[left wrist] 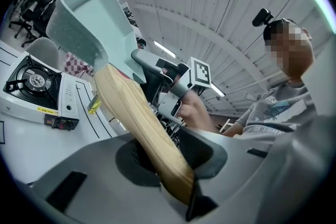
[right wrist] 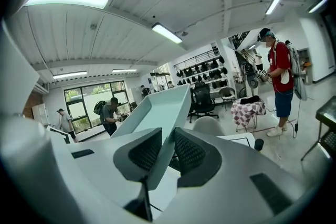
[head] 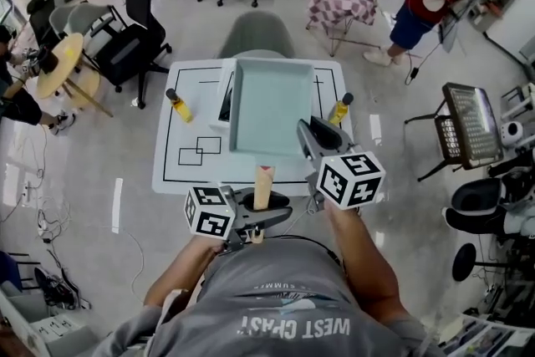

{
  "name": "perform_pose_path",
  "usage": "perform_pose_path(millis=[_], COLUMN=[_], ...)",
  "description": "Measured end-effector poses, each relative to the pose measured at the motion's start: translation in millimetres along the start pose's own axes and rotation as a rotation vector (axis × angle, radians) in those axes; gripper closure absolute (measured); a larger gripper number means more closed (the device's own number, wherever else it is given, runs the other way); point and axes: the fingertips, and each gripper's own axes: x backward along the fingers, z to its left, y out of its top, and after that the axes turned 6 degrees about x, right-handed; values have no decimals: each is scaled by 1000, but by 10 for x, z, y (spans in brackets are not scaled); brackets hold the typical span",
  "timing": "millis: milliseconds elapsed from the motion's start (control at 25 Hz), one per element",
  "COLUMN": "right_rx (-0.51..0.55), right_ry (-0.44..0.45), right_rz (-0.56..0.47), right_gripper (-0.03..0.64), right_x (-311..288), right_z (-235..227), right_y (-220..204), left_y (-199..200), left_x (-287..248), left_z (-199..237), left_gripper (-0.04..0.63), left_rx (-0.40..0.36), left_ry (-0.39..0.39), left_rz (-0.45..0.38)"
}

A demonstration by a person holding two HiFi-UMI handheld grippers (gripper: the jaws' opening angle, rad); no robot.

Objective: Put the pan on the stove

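Observation:
A square pale-teal pan [head: 269, 106] with a wooden handle [head: 263, 186] hangs over the white table [head: 188, 171], hiding most of the stove [head: 226, 100]. My left gripper [head: 255, 217] is shut on the handle's near end. My right gripper [head: 311, 138] is shut on the pan's right wall. In the left gripper view the handle [left wrist: 139, 123] runs up from between my left gripper's [left wrist: 168, 157] pads to the pan [left wrist: 92, 23], and the stove [left wrist: 31, 86] sits below it on the table. In the right gripper view my right gripper [right wrist: 164, 150] pinches the pan's thin wall [right wrist: 155, 113].
Two yellow bottles with dark caps [head: 179, 105] [head: 339, 109] stand on the table either side of the stove. A grey chair [head: 255, 33] is behind the table. Office chairs [head: 134, 29], a checked-cloth table [head: 338, 4], a wire rack [head: 472, 125] and people stand around.

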Motion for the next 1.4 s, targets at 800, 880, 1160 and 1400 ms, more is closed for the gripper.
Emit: perform_pose_path(millis=[800,880,1160,1400], right_rx=[42,48,59,52], right_ry=[72,94,151,180], right_rz=[10,17,45,62], right_gripper=[526,526,526,526], right_x=[-506,-573,-771,-894], right_z=[124,138,98,32], right_y=[135,140,110,64], left_y=[244,267,329,373], left_x=[256,267,221,190], left_z=[287,325,482,600], left_gripper=[492,491,491,492], left_rx=[-7,-3,21,38], left_ry=[38,56,98,127], left_rz=[-50,-62,-93,-103])
